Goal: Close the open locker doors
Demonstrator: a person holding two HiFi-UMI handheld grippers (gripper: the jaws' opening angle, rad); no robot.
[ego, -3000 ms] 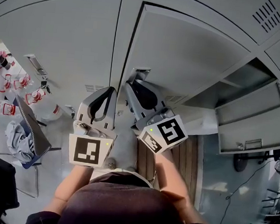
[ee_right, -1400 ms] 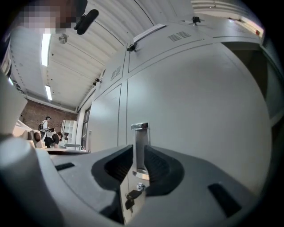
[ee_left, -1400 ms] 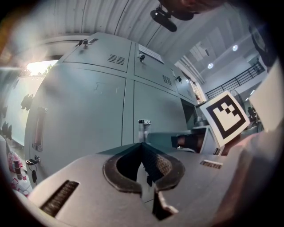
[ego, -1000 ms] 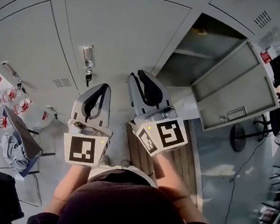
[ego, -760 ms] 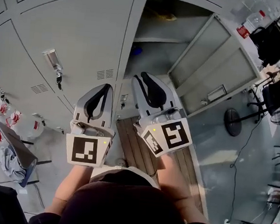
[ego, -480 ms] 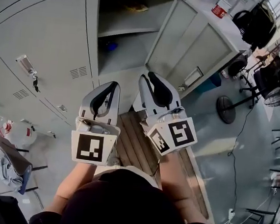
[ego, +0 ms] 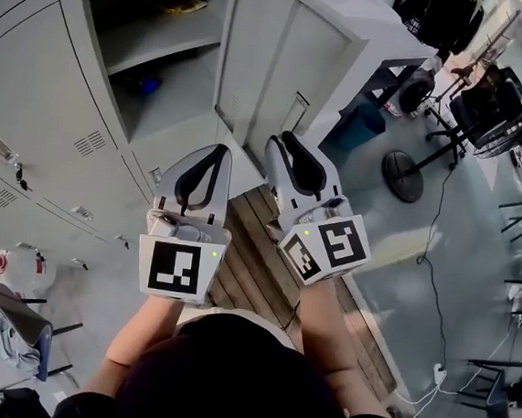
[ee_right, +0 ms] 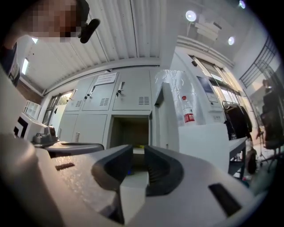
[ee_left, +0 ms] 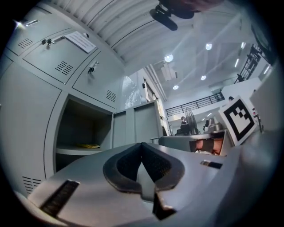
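Left gripper, centre of head view: tips pressed together, nothing pinched; same in left gripper view, pads meeting in a point. Right gripper just beside it to the right: spread a little, narrow gap btwn pads, nothing in it; thru that gap in right gripper view, only the dark mouth of the open locker. Both held out in the air, touching nothing, apart from any door. Directly beyond the right gripper's tips, top centre of head view: locker door, swung wide out, handle low on the visible face. Left of the door, upper left of frame: open locker w/ shelf across it, yellow item on the shelf, blue item below. Further left, along the frame edge: shut lockers, doors flush. Under the grippers, lower centre: wooden platform on the floor. Step in hand, by the look of it: approach, lining up on this one open door, no contact yet. Next move prob. calls for getting a gripper onto the door's visible face near the free edge, right one being nearer, then pushing toward upper left till flush w/ the neighbours. No pinch needed, flat push enough. Worth pressing far from the hinge and keeping tips out of the closing gap.
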